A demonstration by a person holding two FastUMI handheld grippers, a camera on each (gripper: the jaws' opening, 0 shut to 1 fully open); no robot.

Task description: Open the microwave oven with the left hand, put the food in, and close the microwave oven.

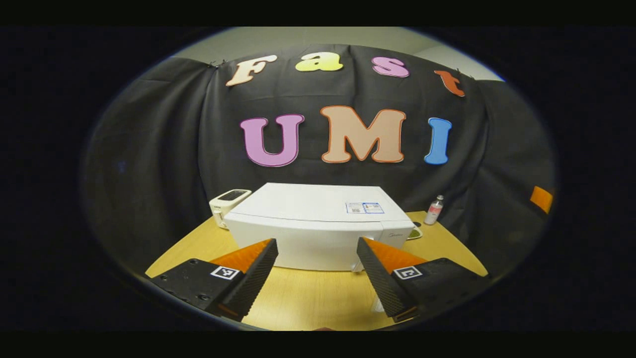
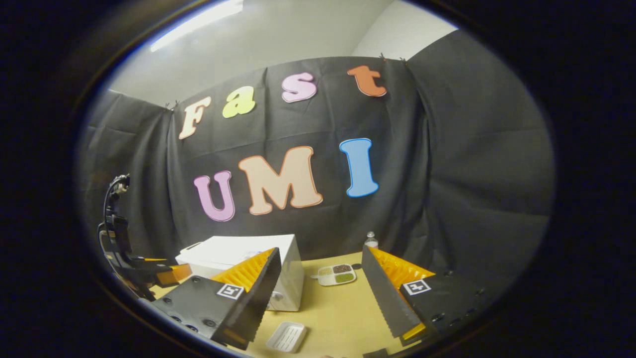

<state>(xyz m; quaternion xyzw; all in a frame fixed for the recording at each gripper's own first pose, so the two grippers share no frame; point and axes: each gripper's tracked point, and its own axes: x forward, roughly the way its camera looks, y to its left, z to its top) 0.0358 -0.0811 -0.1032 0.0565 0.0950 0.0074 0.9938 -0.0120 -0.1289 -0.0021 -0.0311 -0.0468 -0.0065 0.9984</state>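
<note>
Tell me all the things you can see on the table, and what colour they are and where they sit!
microwave oven: one, white, middle of the table, door closed.
table: one, light wood, under everything.
small device: one, cream with a dark top, just left of the microwave oven.
bottle: one, clear with a pinkish label, back right of the table.
food tray: one, white with compartments of brown and green food, right of the microwave oven.
empty tray: one, white, ribbed, near edge of the table.
left gripper: one, open, facing the microwave oven.
right gripper: one, open, above the table.
</note>
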